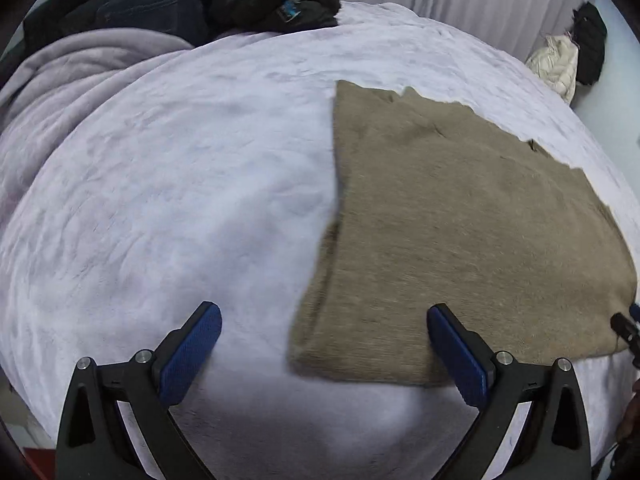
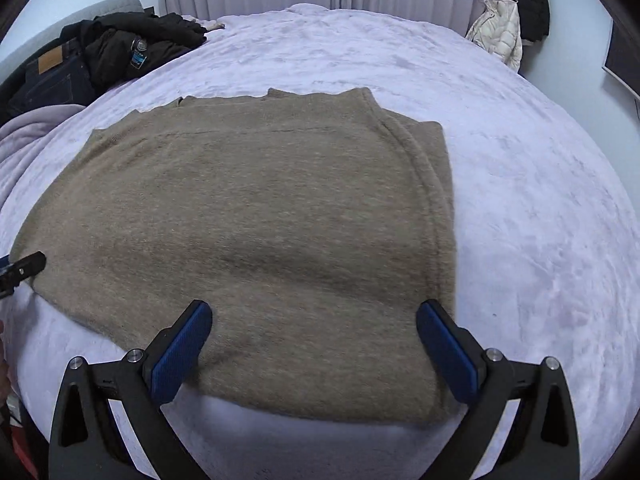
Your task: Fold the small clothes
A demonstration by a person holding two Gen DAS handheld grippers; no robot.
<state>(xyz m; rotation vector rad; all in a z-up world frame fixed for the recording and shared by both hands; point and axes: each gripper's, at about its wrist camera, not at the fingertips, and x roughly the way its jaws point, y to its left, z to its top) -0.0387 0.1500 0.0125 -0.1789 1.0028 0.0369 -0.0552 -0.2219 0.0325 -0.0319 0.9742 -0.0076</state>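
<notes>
A tan knitted garment point(image 1: 448, 232) lies folded flat on the pale lilac bedspread point(image 1: 180, 200). In the left wrist view it fills the right half, and my left gripper point(image 1: 324, 320) hangs open over its near left corner with nothing between the blue pads. In the right wrist view the same tan garment point(image 2: 260, 220) spreads across the middle, its folded layers stacked along the right side. My right gripper point(image 2: 314, 318) stands open above the garment's near edge, empty. The tip of the other gripper shows at the left edge point(image 2: 24, 266).
Dark jeans point(image 2: 48, 80) and a black jacket point(image 2: 132, 48) are heaped at the far left of the bed point(image 2: 540, 200). A grey blanket point(image 1: 60, 80) is bunched beside them. A cream puffer coat point(image 2: 500, 28) and a black one hang at the far right by the curtains.
</notes>
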